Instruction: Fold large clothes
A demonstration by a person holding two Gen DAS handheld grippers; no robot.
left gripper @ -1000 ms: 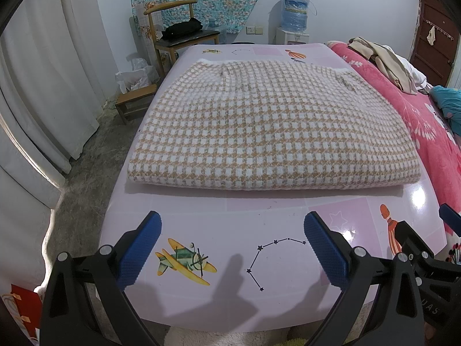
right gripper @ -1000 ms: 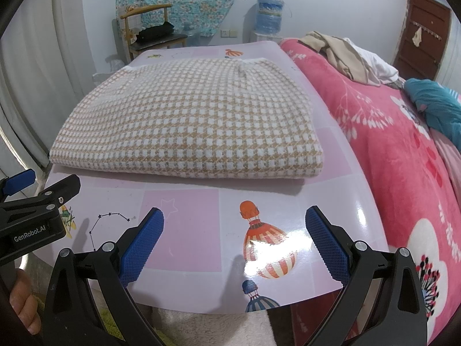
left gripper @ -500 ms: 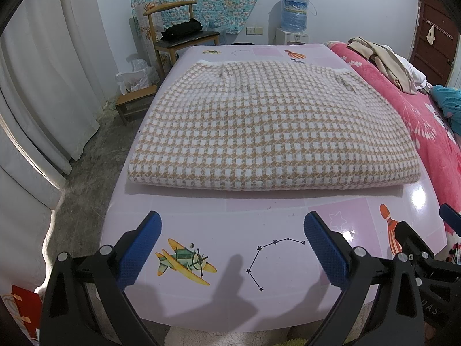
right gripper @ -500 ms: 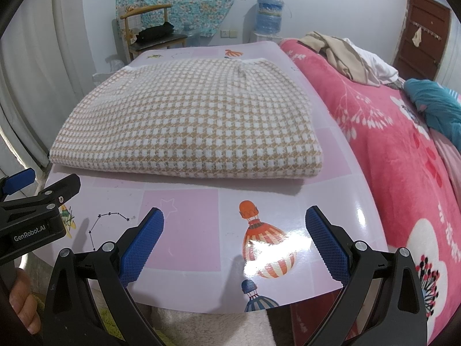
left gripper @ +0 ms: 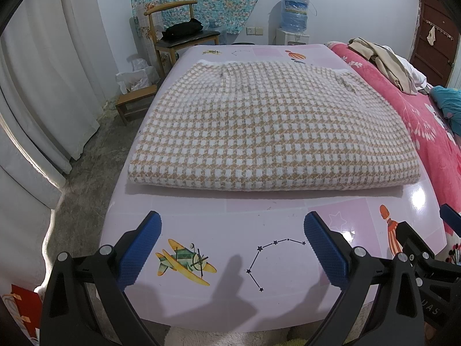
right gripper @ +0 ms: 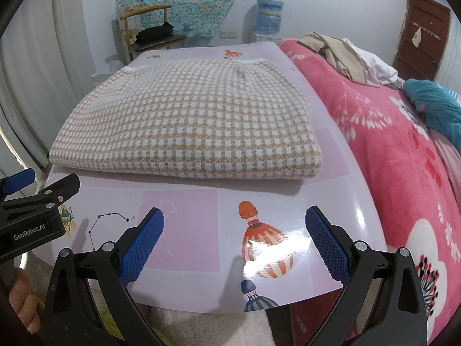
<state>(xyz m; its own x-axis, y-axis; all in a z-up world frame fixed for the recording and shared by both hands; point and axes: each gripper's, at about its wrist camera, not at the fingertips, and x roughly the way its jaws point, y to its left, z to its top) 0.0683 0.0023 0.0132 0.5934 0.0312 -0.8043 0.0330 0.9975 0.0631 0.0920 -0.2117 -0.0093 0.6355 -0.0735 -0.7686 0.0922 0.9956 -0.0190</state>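
— Starting left: claws?
— Left gripper (left gripper: pixel 232 248), jaws spread, empty, over the table (left gripper: pixel 219 225) edge. Right gripper (right gripper: pixel 234 240), likewise spread, empty.
— Garment?
— Checked sweater (left gripper: pixel 270 132), folded, flat mid-table, apart from both. Pink blanket (right gripper: pixel 403 150) at right.

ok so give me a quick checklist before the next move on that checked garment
1. Left gripper jaws open and empty: ok.
2. Right gripper jaws open and empty: ok.
3. Checked knit garment lies flat on the pink table, near edge a clean fold: ok.
4. Both grippers short of the near edge, not touching the cloth: ok.
5. Bare table between jaws and garment: ok.
6. Whether the far edge with the white trim is lined up, and whether another fold is needed: cannot tell.
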